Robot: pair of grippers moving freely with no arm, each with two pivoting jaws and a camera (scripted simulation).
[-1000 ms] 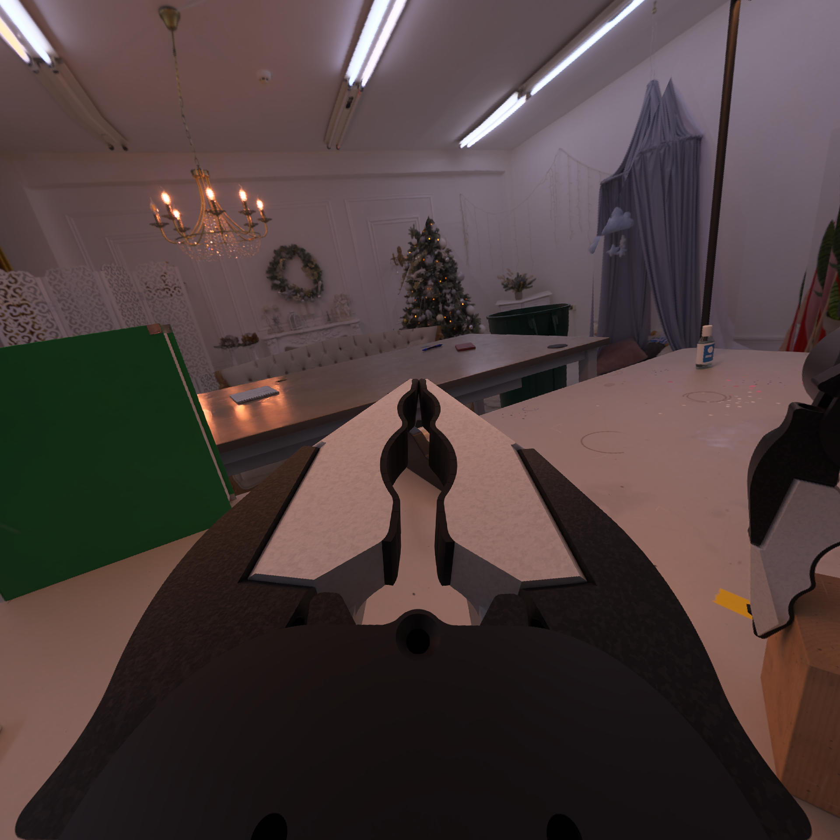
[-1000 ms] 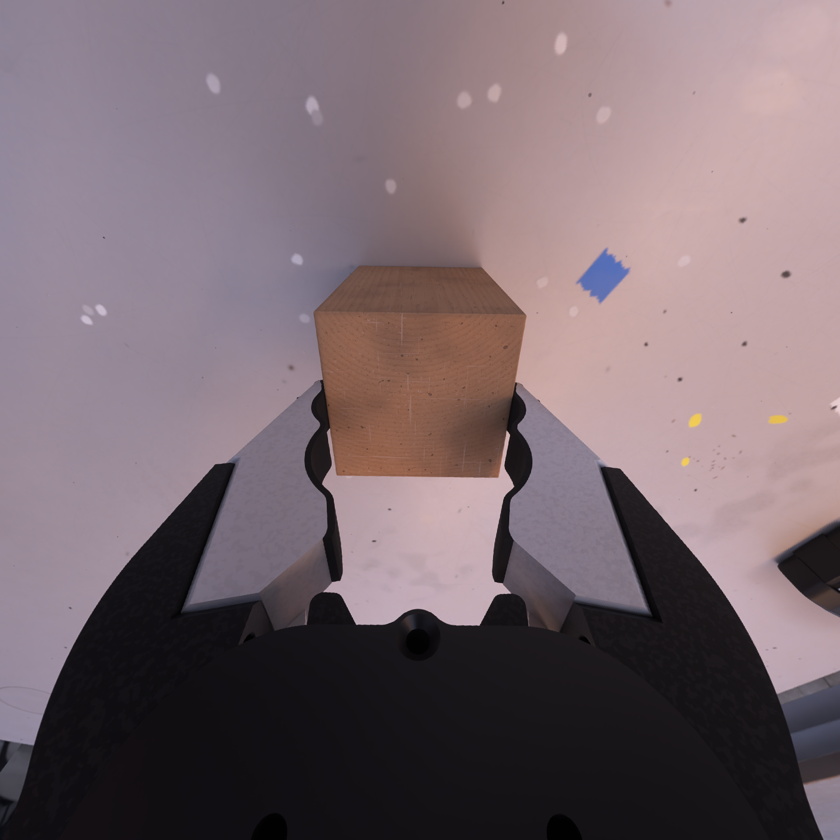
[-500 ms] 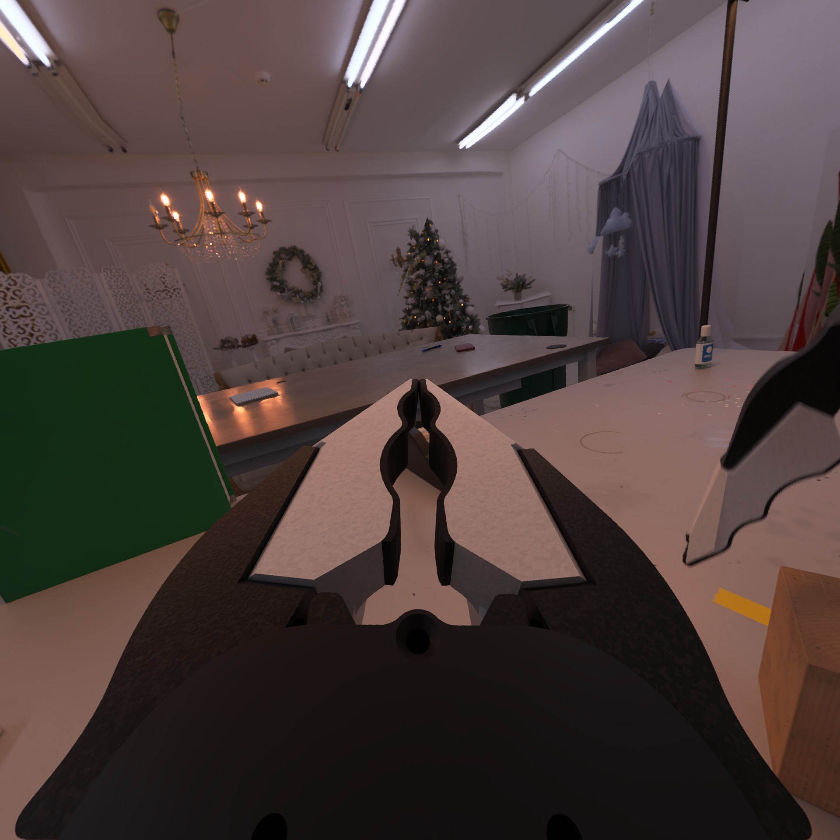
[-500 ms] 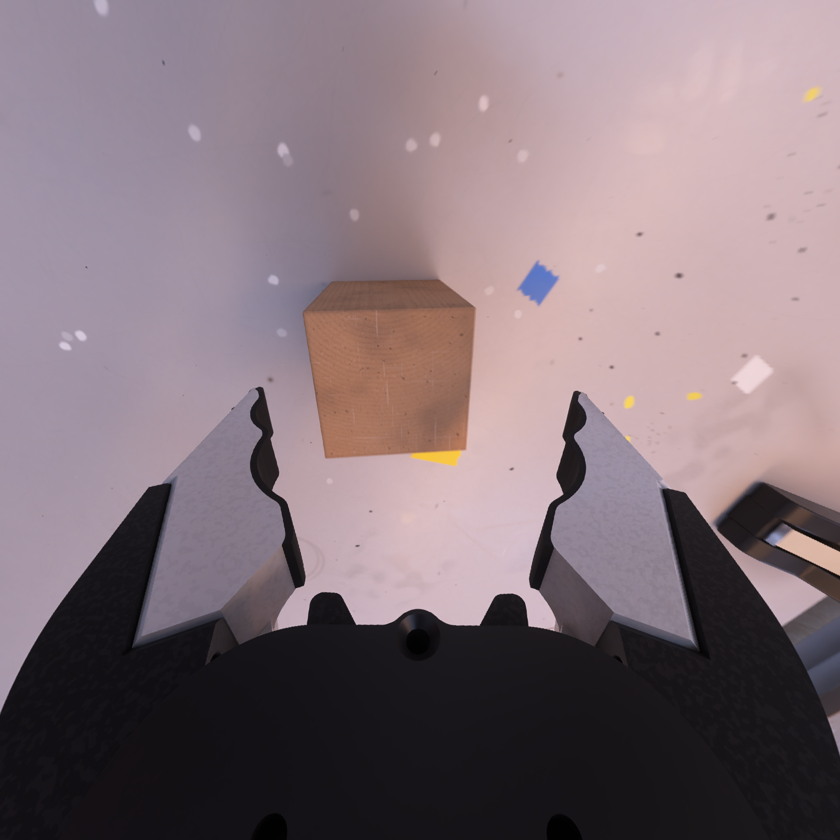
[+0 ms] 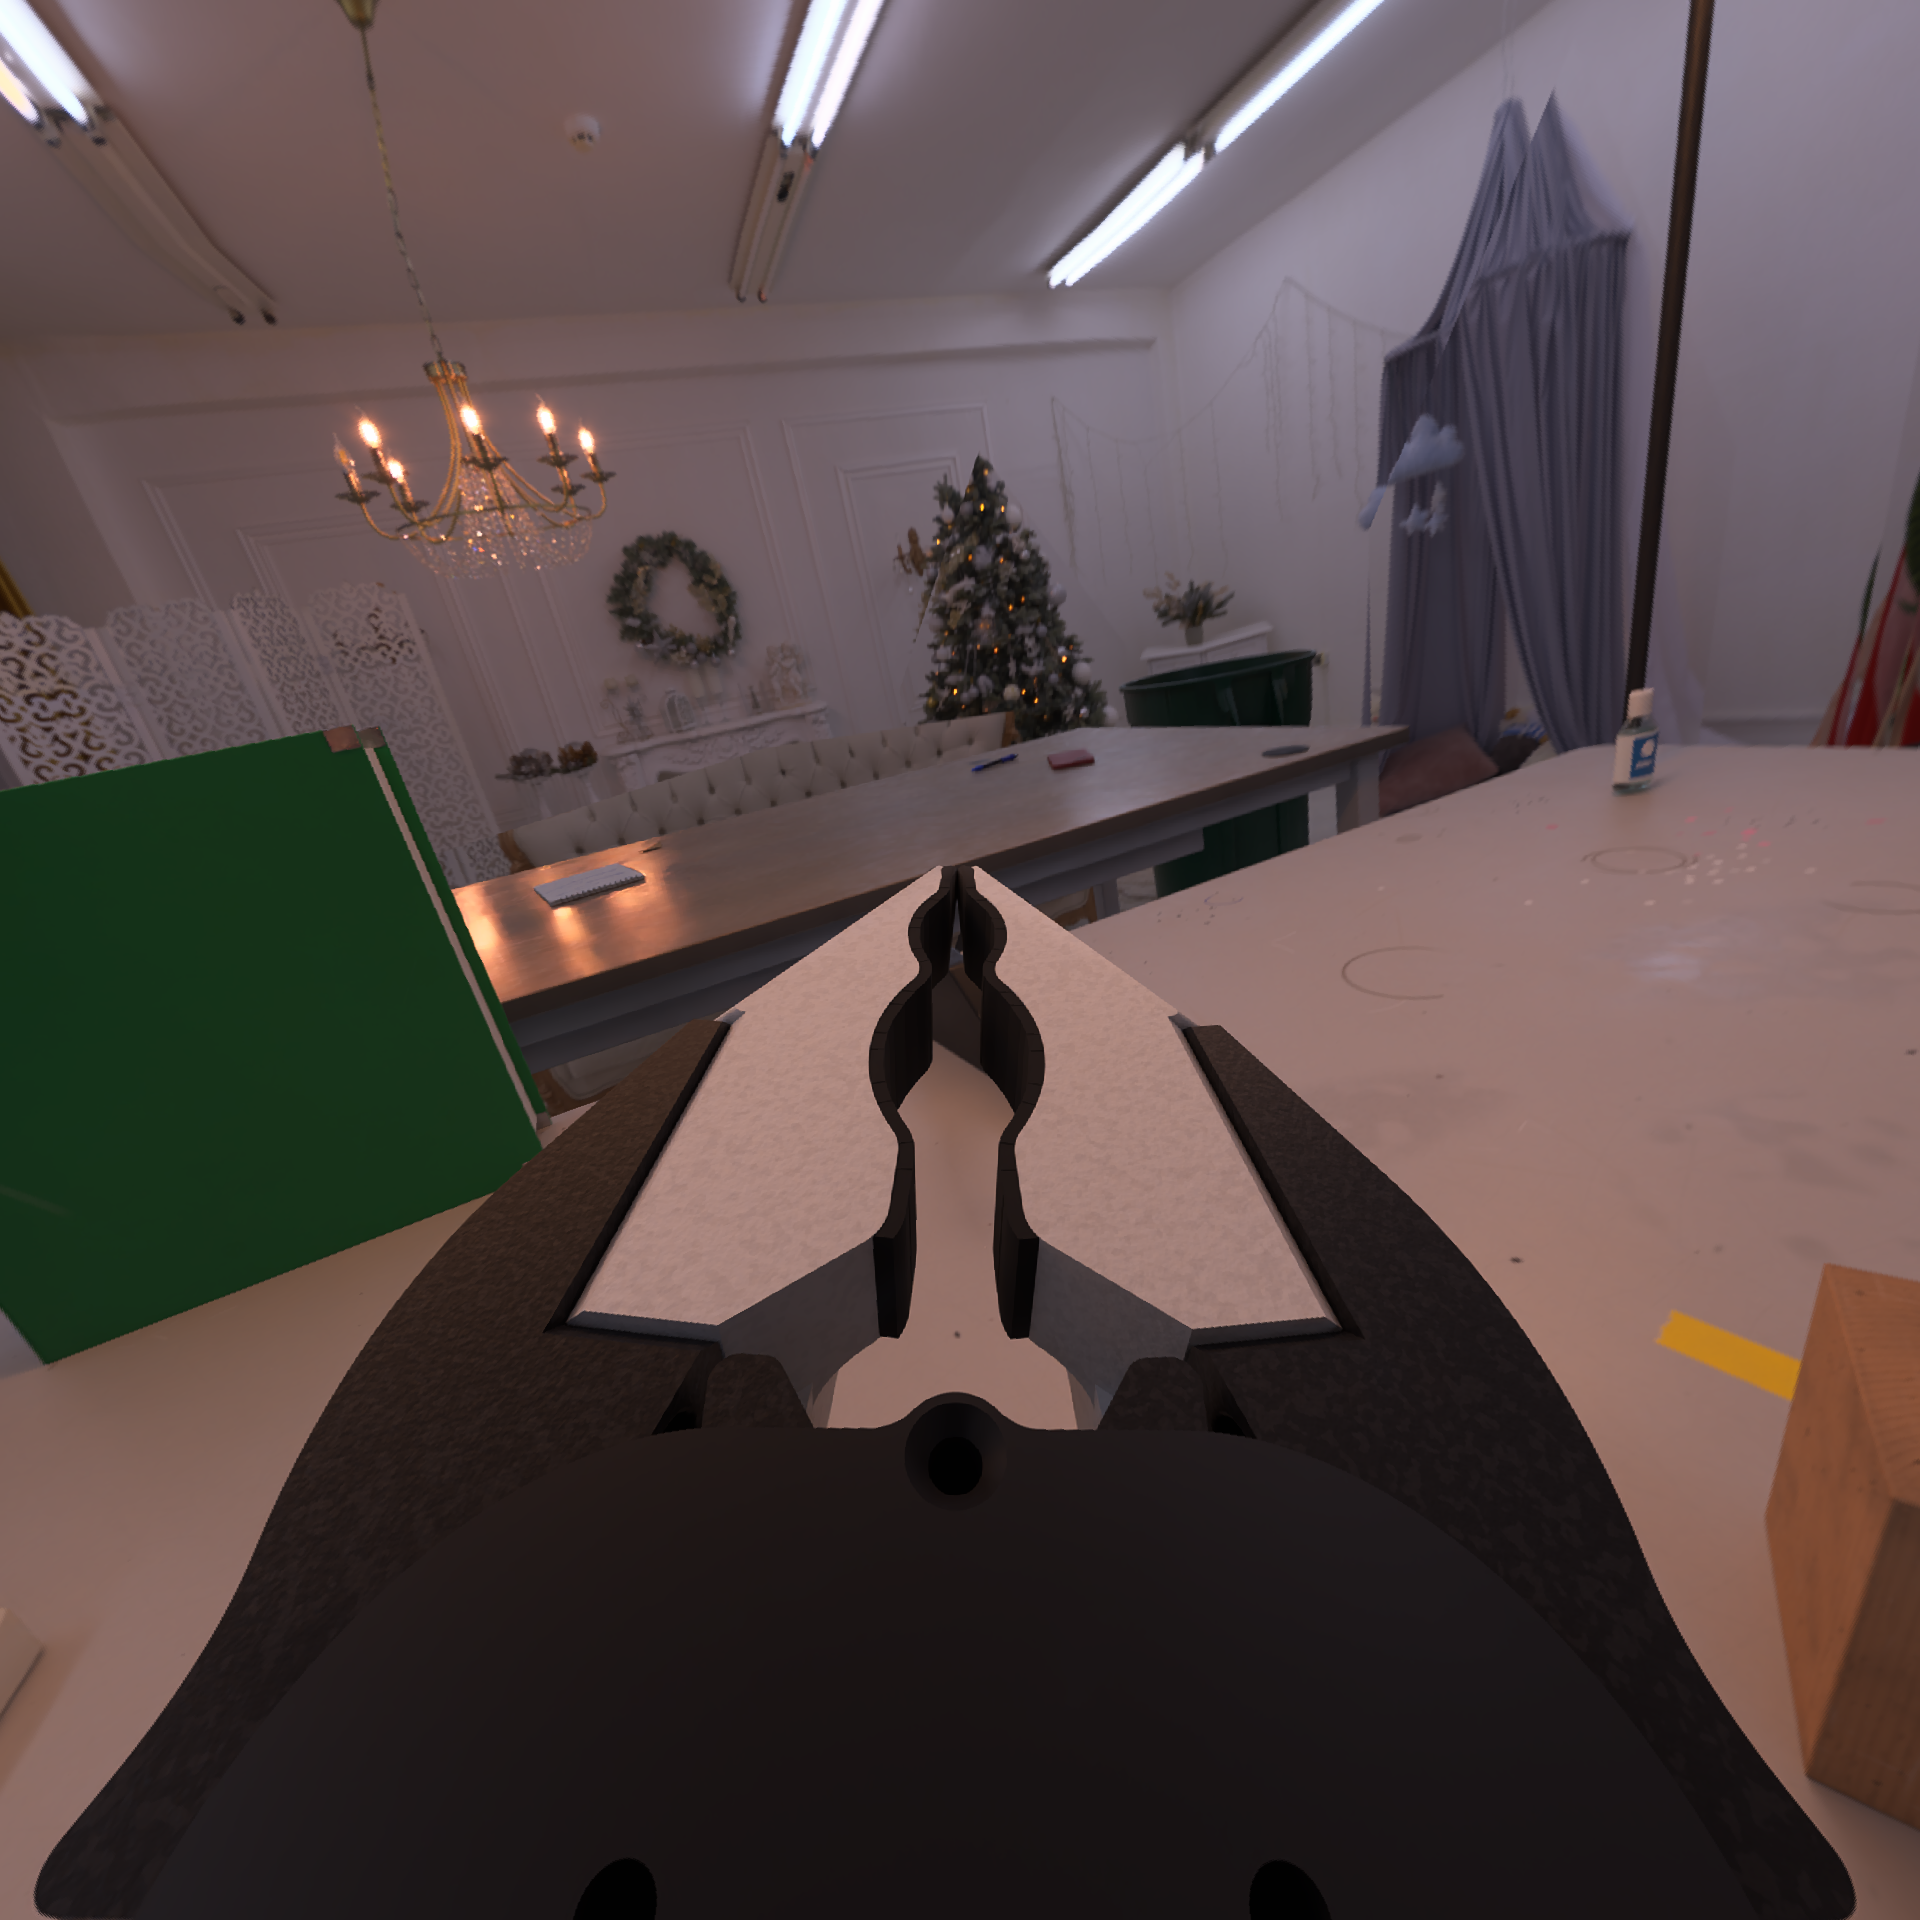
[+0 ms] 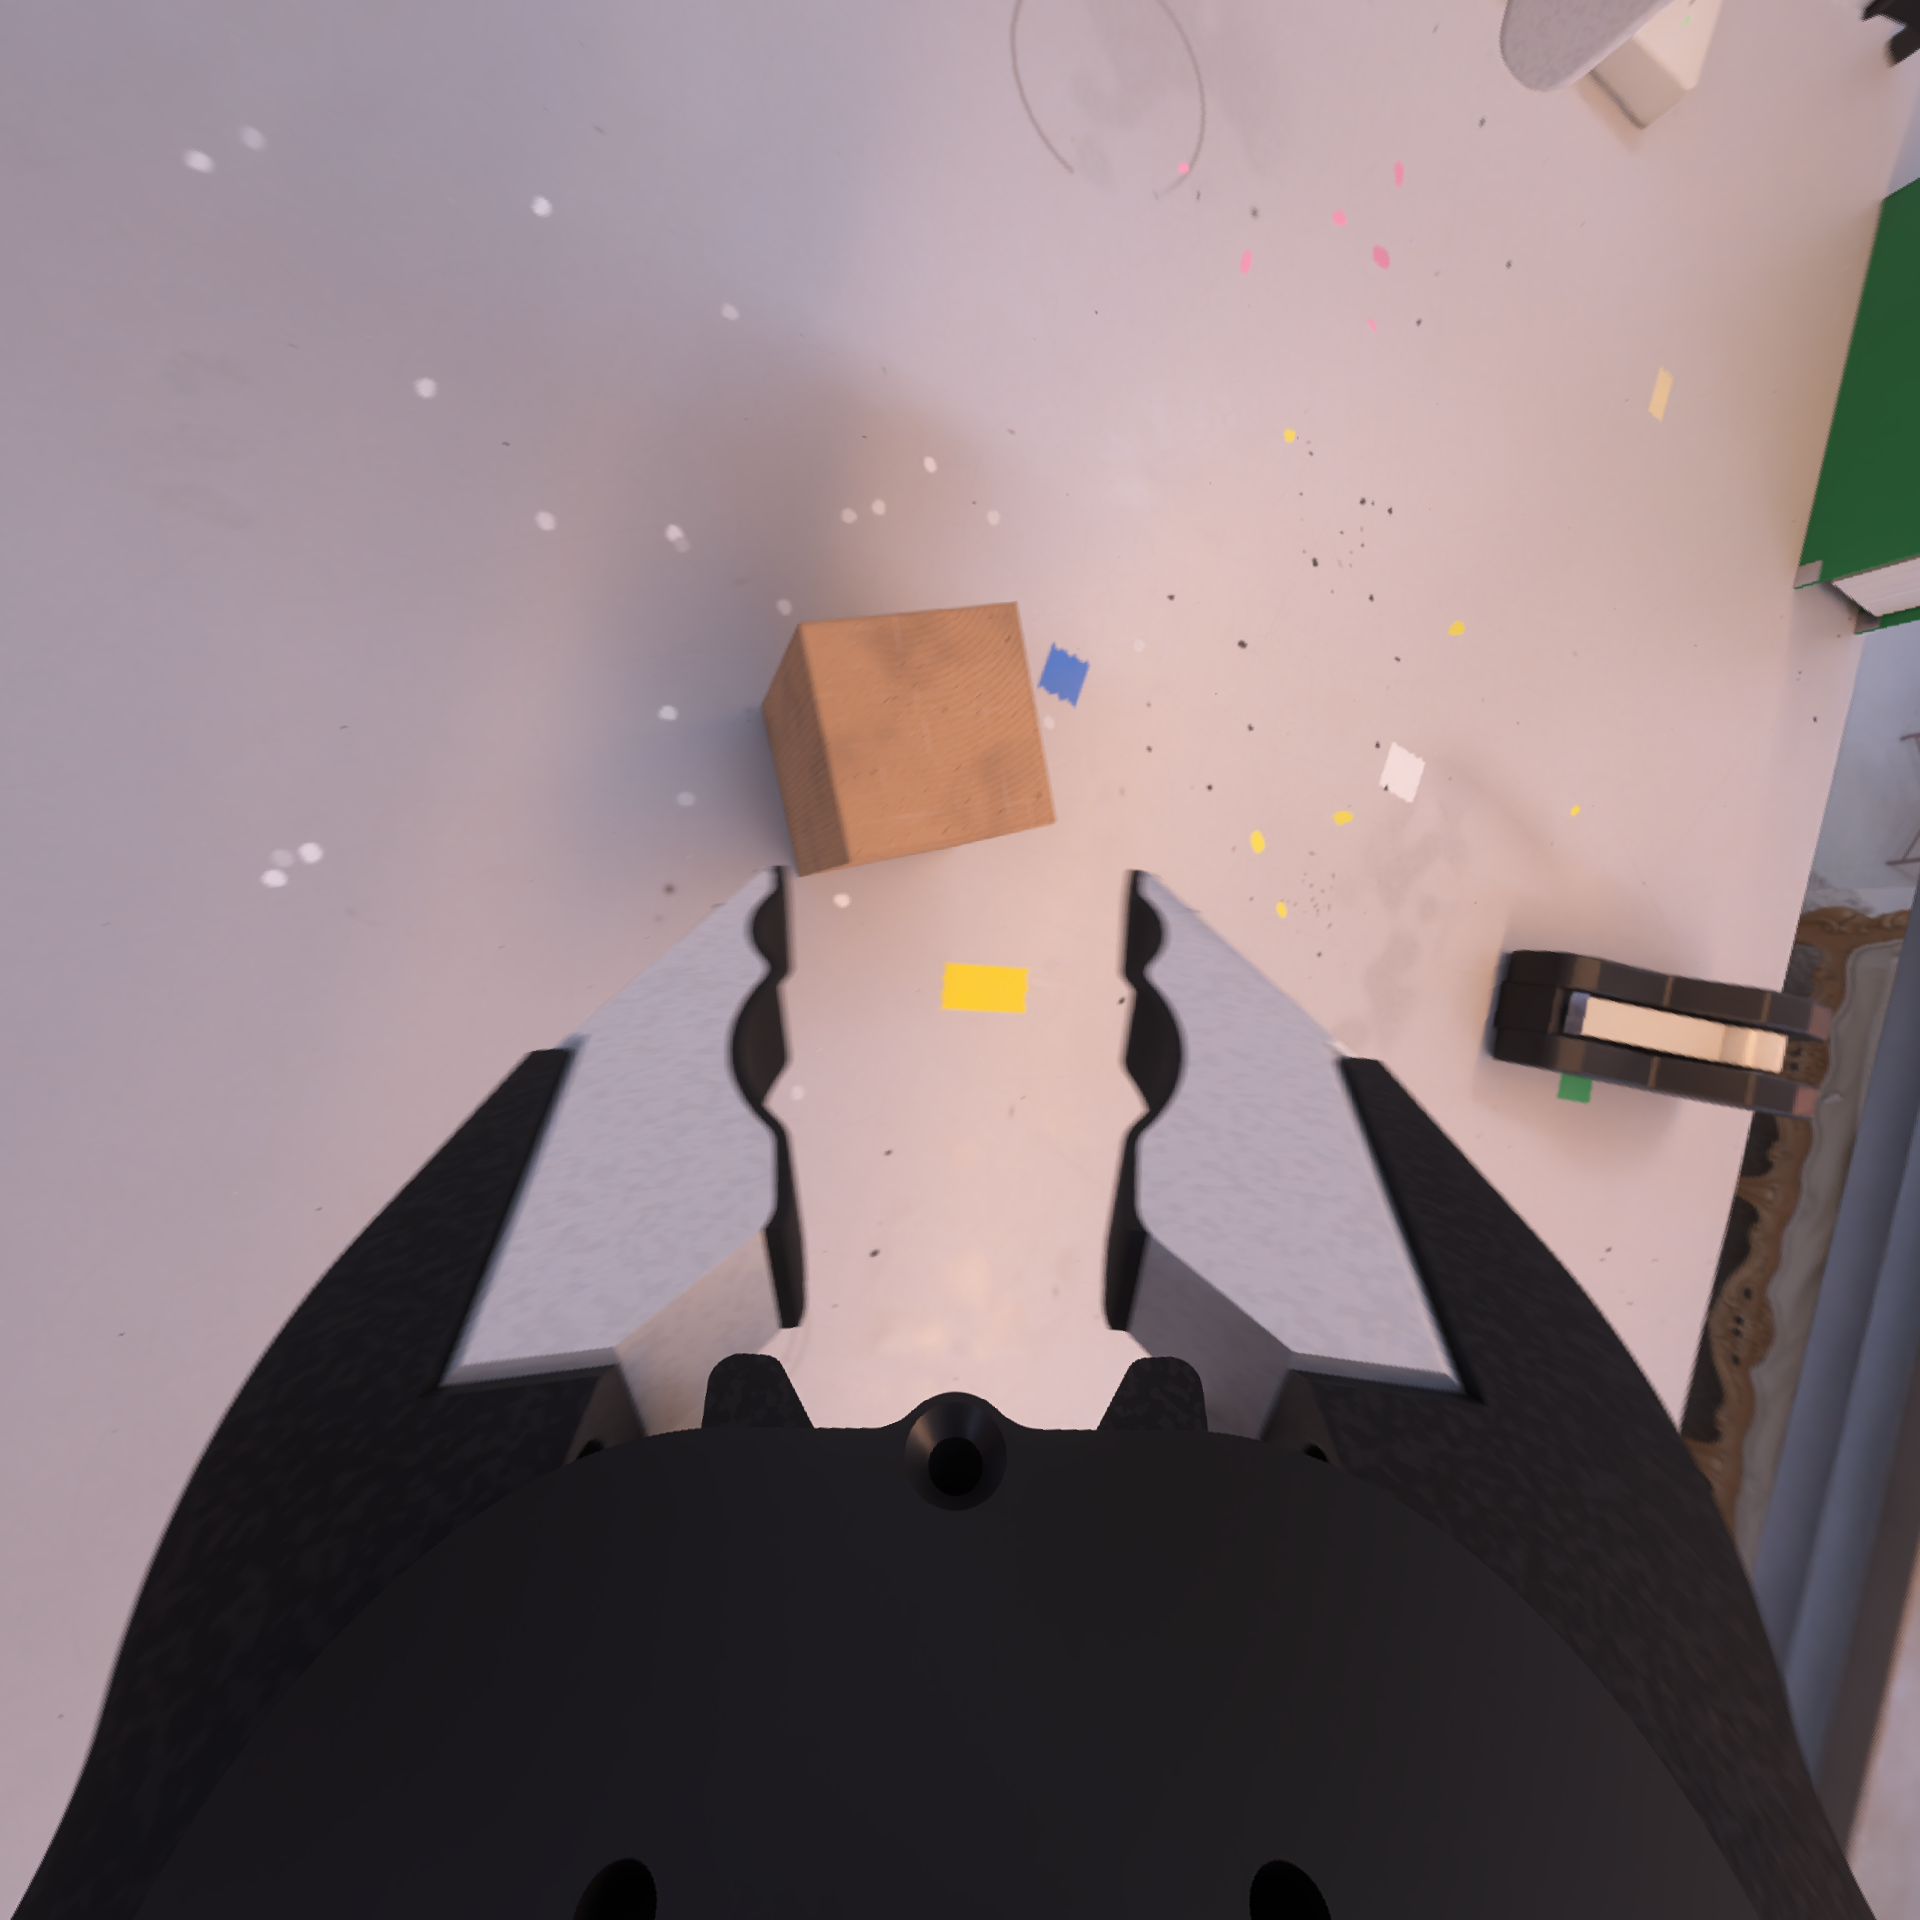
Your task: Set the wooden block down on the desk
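Note:
The wooden block (image 6: 914,732), a light brown cube, rests on the white desk (image 6: 416,623) by itself. My right gripper (image 6: 956,883) is open and empty, well above the desk, looking down, with the block just beyond its fingertips. The block also shows at the right edge of the left wrist view (image 5: 1860,1538). My left gripper (image 5: 957,883) is shut and empty, low over the desk. It shows from above in the right wrist view (image 6: 1652,1029) at the right, near the desk edge.
A green board (image 5: 208,1018) leans at the left, also seen in the right wrist view (image 6: 1870,416). Yellow tape (image 6: 984,987), blue tape (image 6: 1062,673) and paint specks mark the desk. A small bottle (image 5: 1636,743) stands far back. A long wooden table (image 5: 935,831) lies beyond.
My right gripper let go of the block, opened and rose away from it. The block stays on the desk. My left gripper has not moved.

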